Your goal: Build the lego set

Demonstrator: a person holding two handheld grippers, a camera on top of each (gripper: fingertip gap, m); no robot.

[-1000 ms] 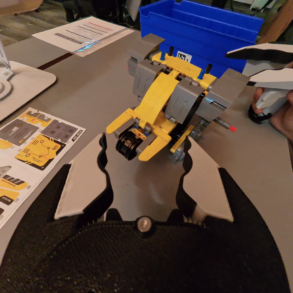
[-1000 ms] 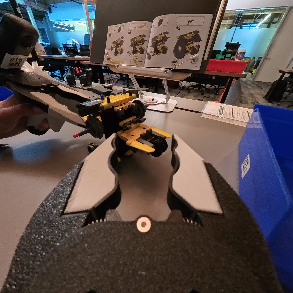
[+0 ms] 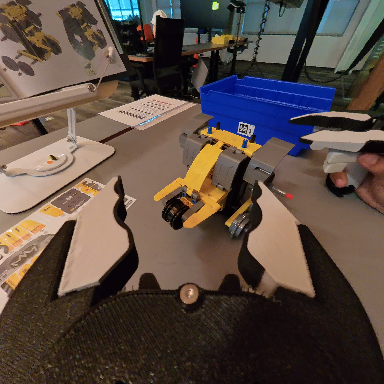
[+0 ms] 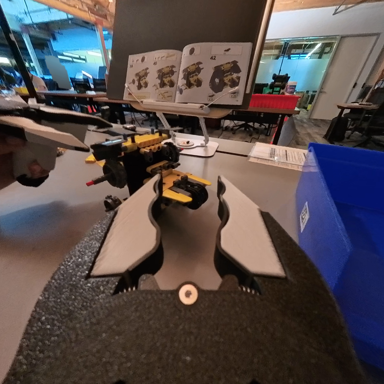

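Brick vehicle (image 3: 220,178), yellow and grey, stands on the grey worktop (image 3: 162,249). Left wrist view: it sits at 12 o'clock from the left tool (image 3: 187,199), jaws wide and empty, nose wheel pointing back between them; right fingertip just beside its flank. Blue bin (image 3: 268,108) behind.

Right wrist view: vehicle (image 4: 145,162) at 11 o'clock, long axis running crosswise; right tool (image 4: 189,182) wide, empty, near the nose. Left tool nearer overall.

Open-plan office turned workshop around me. Rows of desks (image 4: 68,94) and office chairs (image 4: 245,124) behind, glass-walled rooms (image 4: 295,60) at far side. Blue parts bin (image 3: 268,108) at far edge of my grey table (image 3: 145,158), instruction booklet (image 4: 185,72) on stand.
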